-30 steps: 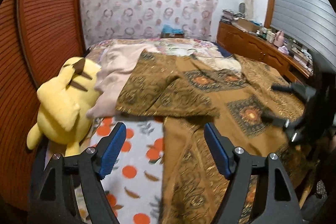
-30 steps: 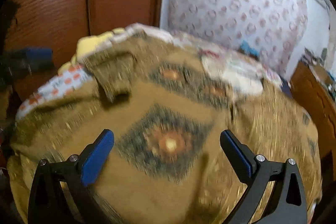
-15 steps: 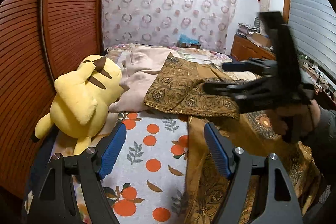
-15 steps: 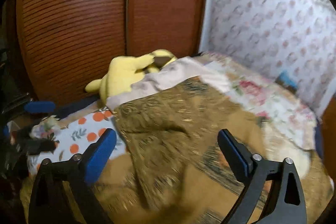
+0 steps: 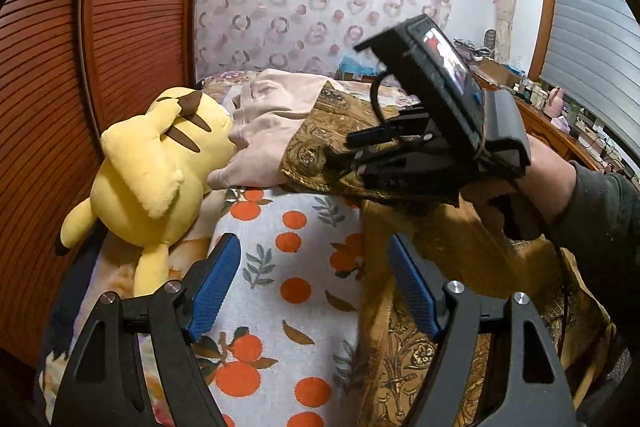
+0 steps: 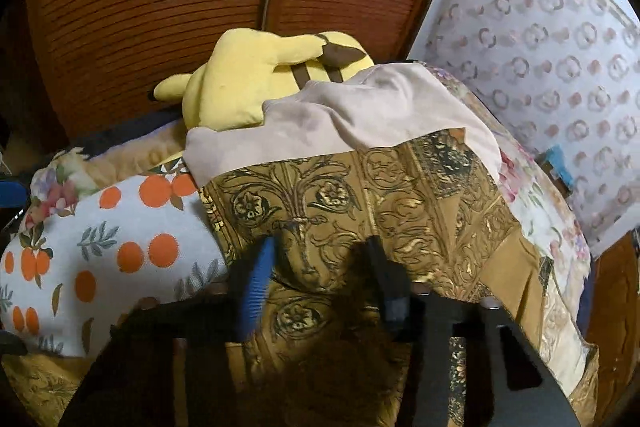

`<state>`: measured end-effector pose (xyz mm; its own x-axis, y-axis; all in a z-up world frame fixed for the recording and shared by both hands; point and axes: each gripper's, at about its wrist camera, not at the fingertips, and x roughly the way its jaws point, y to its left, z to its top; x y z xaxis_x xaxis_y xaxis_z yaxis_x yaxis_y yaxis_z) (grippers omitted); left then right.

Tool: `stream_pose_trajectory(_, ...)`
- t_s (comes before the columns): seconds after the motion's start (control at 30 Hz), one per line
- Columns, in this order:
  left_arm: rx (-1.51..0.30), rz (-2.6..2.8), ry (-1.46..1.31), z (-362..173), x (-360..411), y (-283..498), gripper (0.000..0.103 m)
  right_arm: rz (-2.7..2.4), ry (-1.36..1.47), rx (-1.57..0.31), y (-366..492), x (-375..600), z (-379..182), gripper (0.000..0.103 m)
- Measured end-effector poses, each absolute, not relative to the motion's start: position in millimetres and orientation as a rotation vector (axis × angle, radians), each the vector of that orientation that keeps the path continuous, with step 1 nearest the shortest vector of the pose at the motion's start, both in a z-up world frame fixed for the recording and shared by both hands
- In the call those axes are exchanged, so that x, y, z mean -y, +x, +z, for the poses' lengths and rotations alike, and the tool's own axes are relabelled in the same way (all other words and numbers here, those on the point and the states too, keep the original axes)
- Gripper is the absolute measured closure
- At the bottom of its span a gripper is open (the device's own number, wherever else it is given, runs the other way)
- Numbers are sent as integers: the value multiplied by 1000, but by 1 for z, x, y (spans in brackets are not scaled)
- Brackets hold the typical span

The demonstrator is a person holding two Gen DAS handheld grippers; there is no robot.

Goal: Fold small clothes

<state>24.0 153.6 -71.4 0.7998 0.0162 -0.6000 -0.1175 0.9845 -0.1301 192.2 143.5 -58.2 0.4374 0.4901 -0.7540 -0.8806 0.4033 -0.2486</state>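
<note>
A brown and gold patterned garment (image 5: 404, 339) lies spread on the bed, with one part folded over toward the far left (image 6: 360, 195). My left gripper (image 5: 316, 291) is open and empty, low over the orange-print sheet beside the garment's left edge. My right gripper (image 6: 320, 267) has its blue-padded fingers (image 6: 256, 279) narrowed over the folded part, with a bunch of cloth between them; whether they pinch it is not clear. In the left wrist view the right gripper (image 5: 344, 155) reaches in from the right onto that fold.
A yellow plush toy (image 5: 152, 179) lies at the bed's left side against a wooden slatted wardrobe (image 5: 120, 27). A beige garment (image 5: 268, 131) lies behind the fold. The white sheet with orange fruit print (image 5: 292, 287) covers the near bed. A cluttered dresser (image 5: 560, 115) stands far right.
My right gripper has swung left over the garment's folded part, come down onto it, and its fingers have narrowed from wide open. My left gripper has stayed open and shifted slightly.
</note>
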Motion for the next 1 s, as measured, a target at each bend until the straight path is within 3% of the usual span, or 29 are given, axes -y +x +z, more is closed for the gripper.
stream_pose_trajectory(0.07, -640, 67, -162, -72, -153, 25, 26, 952, -655, -623, 191, -139, -52, 94)
stream_pose_trajectory(0.1, -640, 65, -162, -72, -151, 25, 26, 963, -640, -623, 191, -137, -48, 96)
stream_pose_trajectory(0.5, -627, 35, -139, -65, -135, 28, 26, 762, -415, -541, 214, -34, -4, 100)
stream_pose_trajectory(0.53, -629, 33, -137, -65, -133, 29, 26, 735, -402, -541, 217, -23, -4, 98)
stream_pose_trajectory(0.6, -632, 31, -132, -66, -129, 32, 26, 689, -405, -559, 228, -5, -9, 77)
stream_pose_trajectory(0.63, -633, 28, -132, -66, -128, 34, 26, 670, -404, -574, 234, 1, -12, 60)
stream_pose_trajectory(1.0, -649, 19, -94, -66, -112, 74, 26, 682, -328, -641, 228, 48, -31, 47)
